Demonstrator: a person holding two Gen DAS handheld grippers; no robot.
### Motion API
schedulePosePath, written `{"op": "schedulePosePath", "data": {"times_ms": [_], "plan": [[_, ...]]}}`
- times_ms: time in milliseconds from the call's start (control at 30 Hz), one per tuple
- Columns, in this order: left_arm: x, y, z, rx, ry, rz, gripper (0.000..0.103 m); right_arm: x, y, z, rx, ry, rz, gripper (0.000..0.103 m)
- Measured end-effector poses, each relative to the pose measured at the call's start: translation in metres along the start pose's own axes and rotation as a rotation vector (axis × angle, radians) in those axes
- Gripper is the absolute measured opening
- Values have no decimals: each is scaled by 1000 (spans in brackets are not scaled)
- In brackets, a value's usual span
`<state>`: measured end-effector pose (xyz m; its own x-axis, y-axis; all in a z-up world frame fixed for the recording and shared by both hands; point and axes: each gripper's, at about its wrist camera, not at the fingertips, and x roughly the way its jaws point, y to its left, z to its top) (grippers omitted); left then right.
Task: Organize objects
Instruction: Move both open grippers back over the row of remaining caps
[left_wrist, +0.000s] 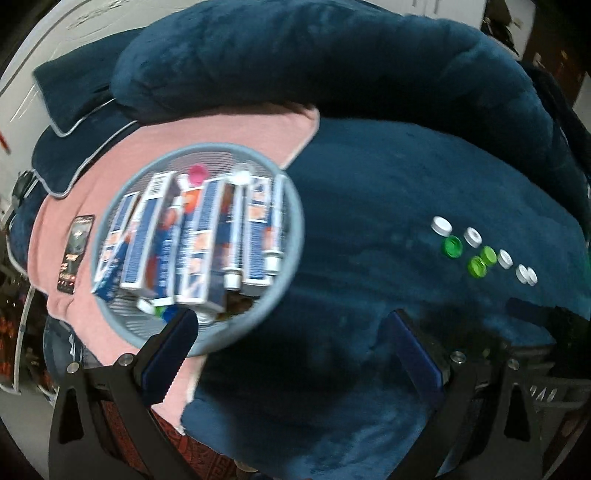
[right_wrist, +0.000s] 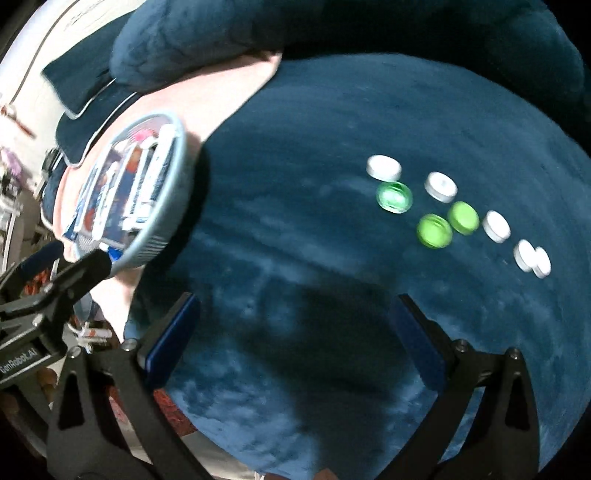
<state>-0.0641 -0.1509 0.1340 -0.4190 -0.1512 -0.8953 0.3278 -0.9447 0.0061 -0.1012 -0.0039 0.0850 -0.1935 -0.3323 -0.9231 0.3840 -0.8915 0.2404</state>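
A round grey-blue basket (left_wrist: 291, 236) holds several blue-and-white boxes (left_wrist: 147, 236) and tubes, with a pink cap at its far side; it rests on a pink cloth (left_wrist: 229, 129) and also shows in the right wrist view (right_wrist: 173, 218). Several white and green bottle caps (left_wrist: 480, 251) lie in a loose row on the dark blue blanket (left_wrist: 369, 221), also in the right wrist view (right_wrist: 443, 214). My left gripper (left_wrist: 295, 332) is open and empty, its left finger beside the basket's near rim. My right gripper (right_wrist: 295, 321) is open and empty above the blanket, short of the caps.
A thick roll of blue blanket (left_wrist: 295, 55) rises behind the basket and caps. A piped blue pillow (left_wrist: 74, 92) lies at the far left. The left gripper's finger (right_wrist: 85, 269) shows in the right wrist view by the basket.
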Motion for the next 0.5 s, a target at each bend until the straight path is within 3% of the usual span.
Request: {"op": "schedulePosePath", "data": {"times_ms": [233,500], "plan": [[4,-45,0,69,21,-53,102,-11,-68,-6,140,-13,-23,103],[38,-96,9,145,120,-91,102,-24,-156,-24,349,-31,-45,103]]}}
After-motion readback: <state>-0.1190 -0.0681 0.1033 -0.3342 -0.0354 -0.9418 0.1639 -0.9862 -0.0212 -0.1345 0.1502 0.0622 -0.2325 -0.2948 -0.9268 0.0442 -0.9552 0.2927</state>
